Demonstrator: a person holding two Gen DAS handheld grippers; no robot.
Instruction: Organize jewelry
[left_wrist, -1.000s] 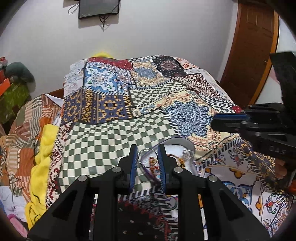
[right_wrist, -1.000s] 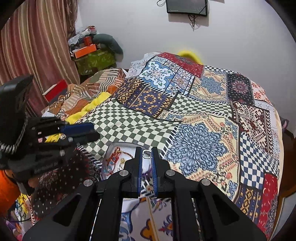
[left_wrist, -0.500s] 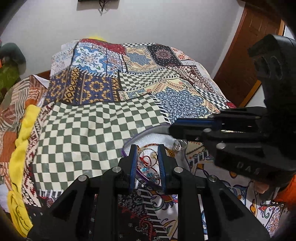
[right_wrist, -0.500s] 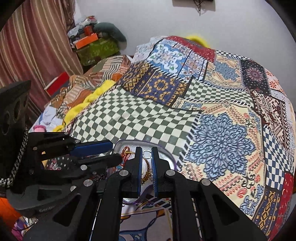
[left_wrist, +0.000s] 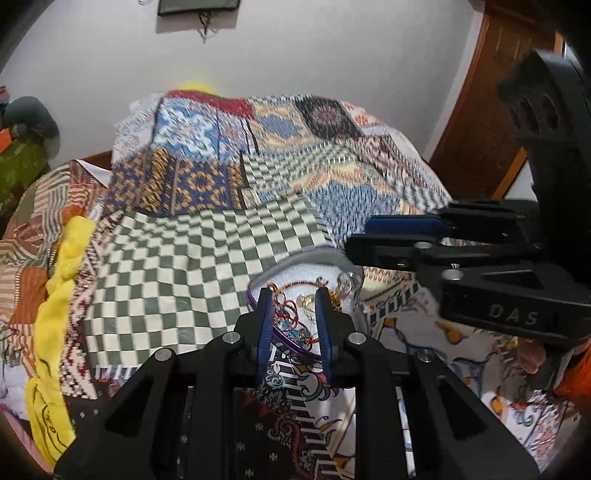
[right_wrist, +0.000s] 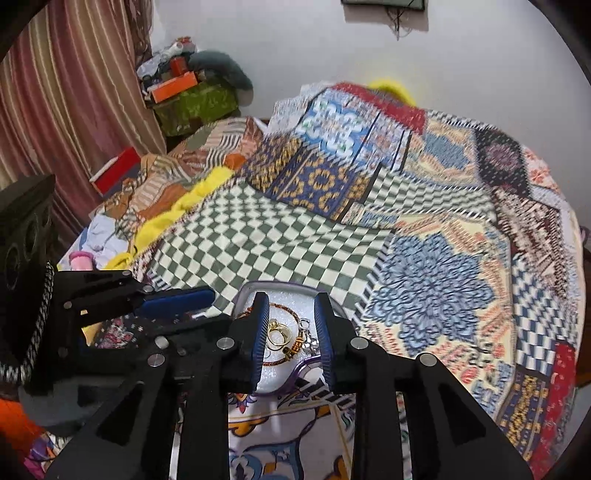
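- The right hand-held gripper (right_wrist: 291, 332), jaws parted and empty, hovers over the tray (right_wrist: 291, 286) on the quilted bed (right_wrist: 295, 243).
- Gold rings (right_wrist: 277, 334) and a chain lie loose in the tray.
- The left hand-held gripper (left_wrist: 293, 314), also spread, appears empty, though blur obscures it.
- Risk: the crowded grippers may collide, tipping the tray on soft bedding.

Patchwork-covered bed (right_wrist: 436, 258) carries a jewelry tray (right_wrist: 284, 290).

Bed: patchwork quilt (right_wrist: 424, 229)
Left of quilt: yellow cloth (left_wrist: 55, 295), striped blanket (right_wrist: 184, 173)
Corner: curtain (right_wrist: 74, 92), green bundle (right_wrist: 195, 103)
Right: wooden door (left_wrist: 491, 110)
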